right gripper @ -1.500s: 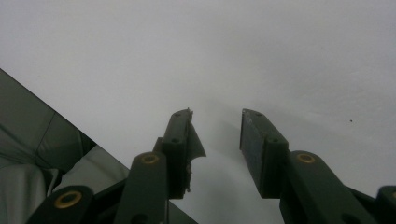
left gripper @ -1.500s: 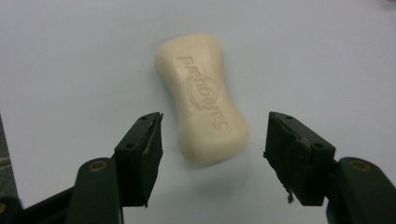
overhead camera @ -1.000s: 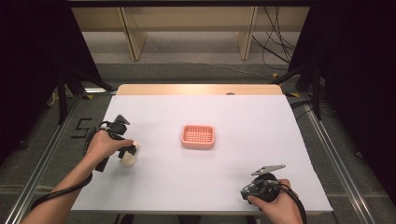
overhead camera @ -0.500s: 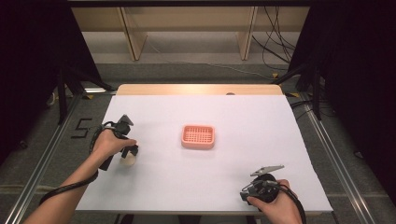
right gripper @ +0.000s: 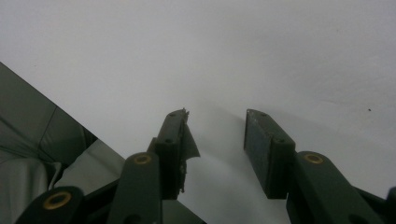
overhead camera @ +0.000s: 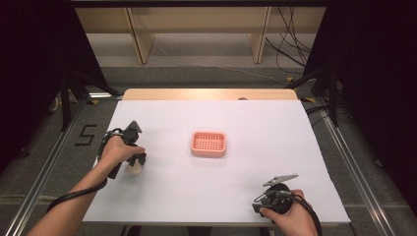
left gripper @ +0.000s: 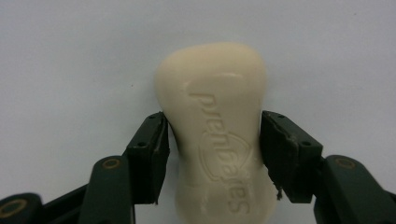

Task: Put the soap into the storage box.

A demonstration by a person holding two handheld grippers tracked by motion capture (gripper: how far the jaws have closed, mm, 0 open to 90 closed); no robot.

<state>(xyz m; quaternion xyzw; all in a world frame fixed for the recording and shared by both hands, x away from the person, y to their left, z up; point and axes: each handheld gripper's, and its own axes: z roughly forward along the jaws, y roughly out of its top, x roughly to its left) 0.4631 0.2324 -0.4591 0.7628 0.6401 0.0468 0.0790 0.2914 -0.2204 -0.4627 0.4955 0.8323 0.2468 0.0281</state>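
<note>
High view: left gripper (overhead camera: 135,164) down at the left side of the white table (overhead camera: 295,147), tipped over a cream soap bar (overhead camera: 134,168) lying just under its jaws. Pink soap dish (overhead camera: 208,143) well ahead and to the right of that gripper, empty at mid-table — likely the place meant for the bar, hence the grasp here first. Right gripper (overhead camera: 268,199) parked at the near right edge, well apart from both bar and dish, seemingly kept out of the way.

Left gripper view: soap bar (left gripper: 217,135) lengthwise between the jaws, reaching forward past their tips, embossed face up. Jaw pads (left gripper: 156,154) closed in on the bar's narrow waist, one on each side, touching or all but touching — pinching the soap rather than spread wide. Waist chosen sensibly, judging by the shape: wider ends in front and behind should stop a slippery bar from sliding out. Bar seemingly resting on the table, not lifted.

Right gripper view: right gripper (right gripper: 217,126) with jaws spread, nothing between them — bare white table ahead, table edge and grey floor (right gripper: 28,121) off to the left.
</note>
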